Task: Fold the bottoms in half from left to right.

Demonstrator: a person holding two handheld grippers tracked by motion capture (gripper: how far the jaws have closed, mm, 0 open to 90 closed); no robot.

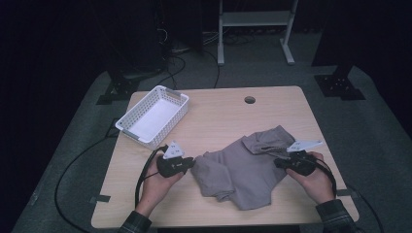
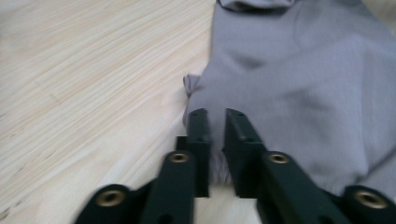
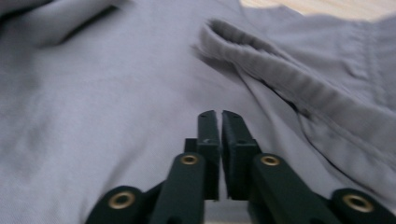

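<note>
The left gripper [image 1: 190, 163] sat at the left edge of the grey garment [image 1: 248, 170], its jaws drawn nearly together on that edge — in the left gripper view [image 2: 215, 116] a thin fold of cloth [image 2: 219, 163] showed between the pads, so it read as a pinch on the fabric. The right gripper [image 1: 280, 162] lay on the garment's right side, near the ribbed band [image 3: 280, 74] that ran across the right gripper view; its jaws [image 3: 218, 116] were clenched almost shut over the cloth, though whether any fabric was truly caught between them was hard to make out from that angle. The garment itself lay crumpled near the middle of the wooden table [image 1: 218, 109], closer to the near edge, with one part folded over on the far right. The white basket [image 1: 171, 93] stood empty at the far left, well apart from the cloth. As a judgement, the work was at its start: both edges appeared seized, but nothing was yet spread, folded or put away — all of that remained. The underside of the garment and its exact kind stayed hidden in the bunching, and the person's forearms were cut off at the bottom of the high view, a plaid sleeve [image 1: 133, 224] showing at the left.
</note>
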